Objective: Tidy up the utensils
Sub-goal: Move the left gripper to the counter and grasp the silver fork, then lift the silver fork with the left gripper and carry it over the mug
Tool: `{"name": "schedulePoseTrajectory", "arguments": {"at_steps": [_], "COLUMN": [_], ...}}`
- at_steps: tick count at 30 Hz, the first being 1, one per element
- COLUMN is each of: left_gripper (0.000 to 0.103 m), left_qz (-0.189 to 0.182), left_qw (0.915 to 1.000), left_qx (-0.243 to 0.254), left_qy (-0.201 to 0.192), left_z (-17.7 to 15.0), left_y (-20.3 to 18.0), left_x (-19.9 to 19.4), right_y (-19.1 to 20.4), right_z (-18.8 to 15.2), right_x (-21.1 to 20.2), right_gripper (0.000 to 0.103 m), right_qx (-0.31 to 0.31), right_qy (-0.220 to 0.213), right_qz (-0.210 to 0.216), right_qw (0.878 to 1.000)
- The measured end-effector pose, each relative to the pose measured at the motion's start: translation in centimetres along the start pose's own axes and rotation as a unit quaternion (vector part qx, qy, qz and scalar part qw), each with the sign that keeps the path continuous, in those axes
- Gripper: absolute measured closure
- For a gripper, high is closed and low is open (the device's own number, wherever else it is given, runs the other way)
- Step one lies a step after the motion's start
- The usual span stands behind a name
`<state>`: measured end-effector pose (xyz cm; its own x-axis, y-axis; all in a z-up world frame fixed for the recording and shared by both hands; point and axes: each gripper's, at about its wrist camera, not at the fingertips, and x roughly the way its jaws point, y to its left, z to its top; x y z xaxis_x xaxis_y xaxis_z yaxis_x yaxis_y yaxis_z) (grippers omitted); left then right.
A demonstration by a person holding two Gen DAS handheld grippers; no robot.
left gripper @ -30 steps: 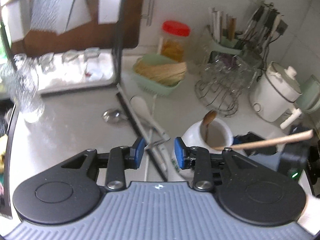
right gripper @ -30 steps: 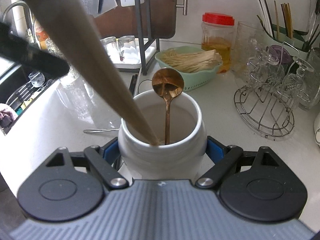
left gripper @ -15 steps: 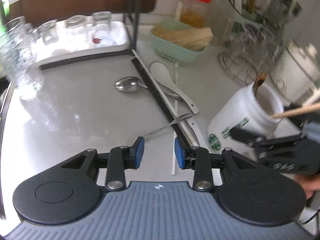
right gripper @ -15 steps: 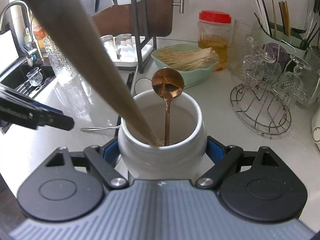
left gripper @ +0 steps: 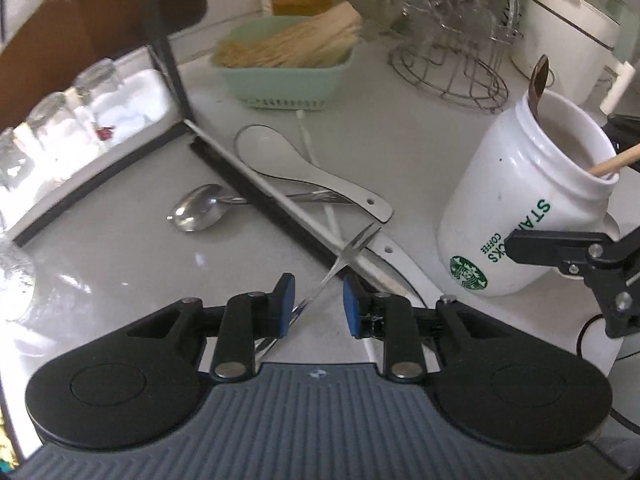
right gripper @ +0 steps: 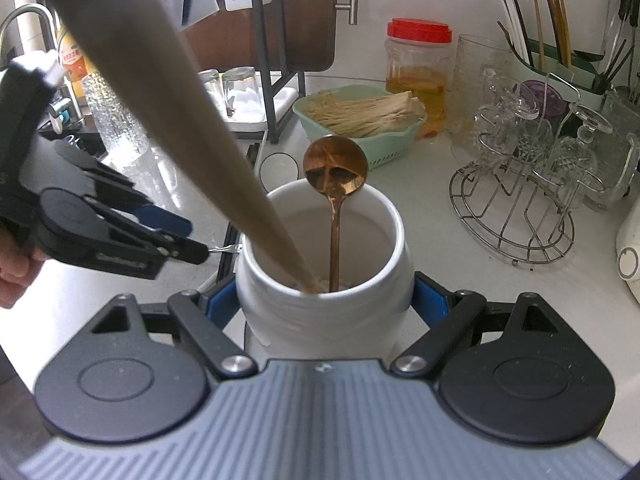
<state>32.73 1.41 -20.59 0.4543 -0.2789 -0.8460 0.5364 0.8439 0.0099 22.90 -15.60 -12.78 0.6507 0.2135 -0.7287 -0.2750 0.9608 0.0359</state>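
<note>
A thin metal fork [left gripper: 352, 250] lies across other utensils on the white counter. Its handle runs between the jaws of my left gripper [left gripper: 318, 304], which are closing, with a gap still showing at the pads. Beyond it lie a white ceramic spoon [left gripper: 288, 160] and a steel spoon [left gripper: 196, 212]. My right gripper [right gripper: 326, 300] is shut on the white coffee jar [right gripper: 320, 320], seen from its side as the jar [left gripper: 520, 208] in the left wrist view. In the jar stand a copper spoon [right gripper: 335, 168] and a long wooden handle [right gripper: 160, 80]. The left gripper [right gripper: 188, 236] sits low beside the jar.
A black rack frame [left gripper: 172, 64] crosses the counter beside a tray of glasses [left gripper: 80, 120]. Behind stand a green basket [left gripper: 288, 76] of dry noodles, a wire glass stand [left gripper: 452, 52], a red-lidded jar [right gripper: 418, 68] and a white cooker [left gripper: 568, 32].
My left gripper has come down and forward to the fork, its wrist rolling, and its jaws have narrowed around the handle. The right gripper and jar have stayed still.
</note>
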Motion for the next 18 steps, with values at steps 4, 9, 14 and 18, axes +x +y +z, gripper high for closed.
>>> {"name": "schedulePoseTrajectory", "arguments": {"at_steps": [4, 9, 14, 18], "left_gripper": [0.080, 0.085, 0.097, 0.100], "left_qz": [-0.006, -0.015, -0.019, -0.023], "left_qw": [0.9999, 0.9994, 0.9992, 0.9991], "left_qx": [-0.002, -0.013, -0.013, -0.012], "left_qy": [0.013, 0.029, 0.034, 0.034], "left_z": [0.5, 0.9, 1.2, 1.2], "left_y": [0.1, 0.5, 0.6, 0.2], "left_x": [1.1, 1.6, 1.9, 1.6], "right_y": [-0.1, -0.2, -0.2, -0.2], "right_z": [-0.1, -0.1, -0.2, -0.2], "right_x": [0.0, -0.1, -0.1, -0.1], "right_gripper": [0.012, 0.012, 0.012, 0.012], "right_qx": [-0.002, -0.001, -0.001, 0.000], "right_qy": [-0.002, -0.003, -0.006, -0.006], "right_qz": [0.003, 0.004, 0.004, 0.003], "right_qw": [1.000, 1.000, 1.000, 1.000]}}
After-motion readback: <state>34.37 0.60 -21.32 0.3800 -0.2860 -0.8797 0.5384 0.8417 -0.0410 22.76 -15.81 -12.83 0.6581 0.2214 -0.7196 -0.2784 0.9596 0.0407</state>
